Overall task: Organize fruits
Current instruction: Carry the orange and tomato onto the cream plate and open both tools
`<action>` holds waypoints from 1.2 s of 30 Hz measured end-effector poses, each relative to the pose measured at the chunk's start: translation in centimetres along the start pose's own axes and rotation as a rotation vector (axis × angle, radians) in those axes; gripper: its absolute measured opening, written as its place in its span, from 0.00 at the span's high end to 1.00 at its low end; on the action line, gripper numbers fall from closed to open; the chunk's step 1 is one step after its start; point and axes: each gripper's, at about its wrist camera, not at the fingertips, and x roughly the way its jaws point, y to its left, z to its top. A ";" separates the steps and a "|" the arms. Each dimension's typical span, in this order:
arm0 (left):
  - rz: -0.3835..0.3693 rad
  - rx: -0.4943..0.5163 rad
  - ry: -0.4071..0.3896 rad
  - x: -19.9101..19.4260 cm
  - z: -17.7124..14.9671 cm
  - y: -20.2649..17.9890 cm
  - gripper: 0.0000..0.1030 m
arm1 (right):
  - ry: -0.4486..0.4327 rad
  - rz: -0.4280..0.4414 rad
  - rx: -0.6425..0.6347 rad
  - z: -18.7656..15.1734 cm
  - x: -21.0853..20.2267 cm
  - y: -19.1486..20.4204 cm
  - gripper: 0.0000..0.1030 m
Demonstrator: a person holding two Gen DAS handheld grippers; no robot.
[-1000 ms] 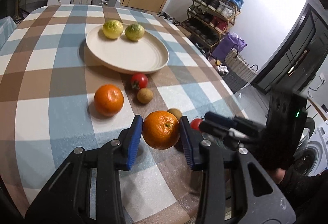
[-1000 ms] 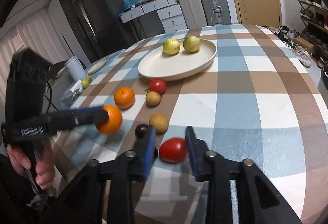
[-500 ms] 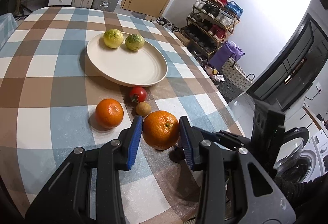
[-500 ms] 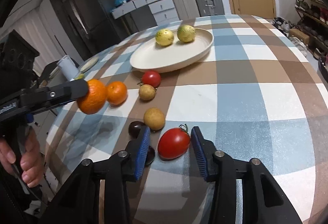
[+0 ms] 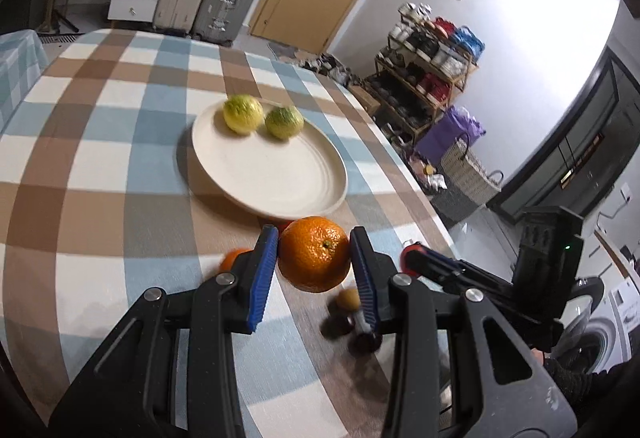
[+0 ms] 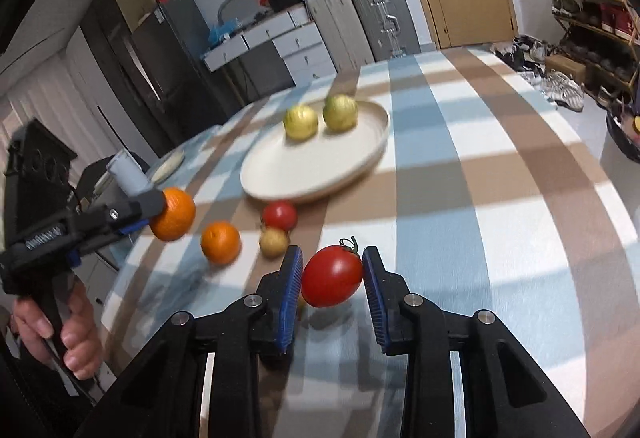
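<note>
Oranges x2, tomatoes x2, guavas x2

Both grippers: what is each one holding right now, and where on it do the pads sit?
Left gripper holds an orange, pads on opposite sides. Right gripper, jaws just closing, holds a tomato by its sides, stem up.

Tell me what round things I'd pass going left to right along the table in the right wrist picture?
Orange in the left claw → loose orange → small brown fruit → big tomato in the right claw.
</note>
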 end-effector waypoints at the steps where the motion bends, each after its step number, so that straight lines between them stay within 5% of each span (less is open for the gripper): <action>1: 0.002 0.000 -0.009 0.0 0.4 0.1 0.67 | -0.010 0.005 0.000 0.6 -0.1 0.1 0.70; 21: 0.054 -0.008 -0.007 4.8 8.2 3.0 0.67 | -0.047 0.112 -0.001 8.9 3.8 2.3 0.70; 36: 0.081 -0.017 0.029 9.7 11.2 6.1 0.67 | 0.048 0.160 0.026 11.7 10.4 2.4 0.70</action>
